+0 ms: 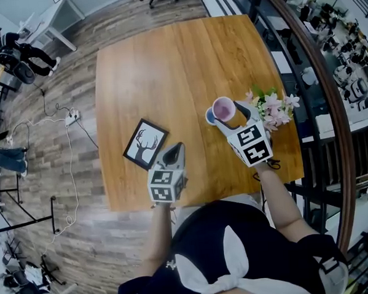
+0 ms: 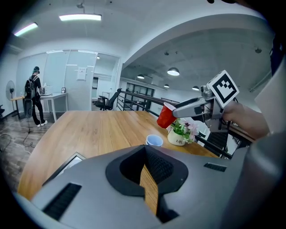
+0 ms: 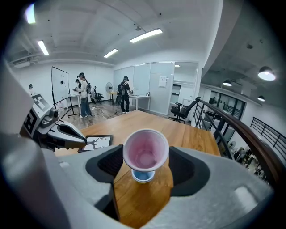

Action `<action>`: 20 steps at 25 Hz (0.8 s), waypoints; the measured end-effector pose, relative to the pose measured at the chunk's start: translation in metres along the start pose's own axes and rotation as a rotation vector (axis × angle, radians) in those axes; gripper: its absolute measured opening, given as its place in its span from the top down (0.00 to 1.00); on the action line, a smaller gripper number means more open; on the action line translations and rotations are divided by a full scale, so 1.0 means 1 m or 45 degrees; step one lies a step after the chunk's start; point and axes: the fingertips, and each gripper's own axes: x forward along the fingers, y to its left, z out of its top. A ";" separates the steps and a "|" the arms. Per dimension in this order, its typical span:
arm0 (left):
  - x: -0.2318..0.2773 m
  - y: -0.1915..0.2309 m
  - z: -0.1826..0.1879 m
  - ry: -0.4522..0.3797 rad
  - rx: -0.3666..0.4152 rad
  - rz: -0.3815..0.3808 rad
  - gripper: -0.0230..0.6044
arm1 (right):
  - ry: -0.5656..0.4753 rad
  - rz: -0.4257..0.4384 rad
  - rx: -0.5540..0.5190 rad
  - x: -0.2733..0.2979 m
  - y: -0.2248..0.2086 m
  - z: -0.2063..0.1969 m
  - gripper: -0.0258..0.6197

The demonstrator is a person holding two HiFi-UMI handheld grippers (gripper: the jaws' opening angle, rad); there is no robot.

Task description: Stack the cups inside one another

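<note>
Right gripper view: red cup [image 3: 146, 154] sits between the right gripper [image 3: 146, 166] jaws. Jaws are wide apart, pads on the cup's sides near the rim, pale inside of the cup facing the camera. The cup is off the table [image 1: 167, 64] and tilted, mouth back toward the gripper, base pointing down and away.

Blue cup [image 3: 143, 175] stands upright on the table, mouth up, showing just under the red cup's base at 6 o'clock in this view. Left gripper view shows a clear gap between the two, so not touching and not nested yet. Head view puts the blue cup at the red cup's 8 o'clock, rims overlapping in the picture.

Flower pot [image 1: 271, 111], white with pink blooms, is near the table's right edge at 3 o'clock from the cups, close but apart.

Picture frame [image 1: 145, 143] with a deer-antler print lies flat on the table, 8 o'clock from the cups, well apart.

Left gripper [image 1: 175, 151] hangs over the near table edge, just beside the frame's lower right corner, 7 o'clock from the cups. Its jaws are nearly together, only a thin slit of tabletop showing between them, nothing held.

Background: a few people [image 3: 82, 95] standing across the room, well away from the table.
</note>
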 end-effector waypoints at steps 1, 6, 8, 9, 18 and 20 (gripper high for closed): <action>0.001 0.001 -0.001 0.002 -0.004 0.003 0.94 | 0.002 0.008 0.002 0.003 0.000 -0.001 0.47; 0.006 0.007 -0.004 0.014 -0.025 0.017 0.94 | 0.034 0.040 0.014 0.014 0.001 -0.008 0.47; 0.008 0.009 -0.005 0.018 -0.031 0.024 0.94 | 0.046 0.051 0.016 0.019 0.001 -0.012 0.47; 0.009 0.011 -0.004 0.020 -0.035 0.029 0.94 | 0.052 0.055 0.016 0.022 0.000 -0.014 0.47; 0.012 0.022 -0.011 0.046 -0.066 0.074 0.94 | 0.101 0.117 0.026 0.046 -0.001 -0.029 0.47; 0.013 0.023 -0.013 0.053 -0.072 0.082 0.94 | 0.123 0.129 0.027 0.052 -0.002 -0.036 0.47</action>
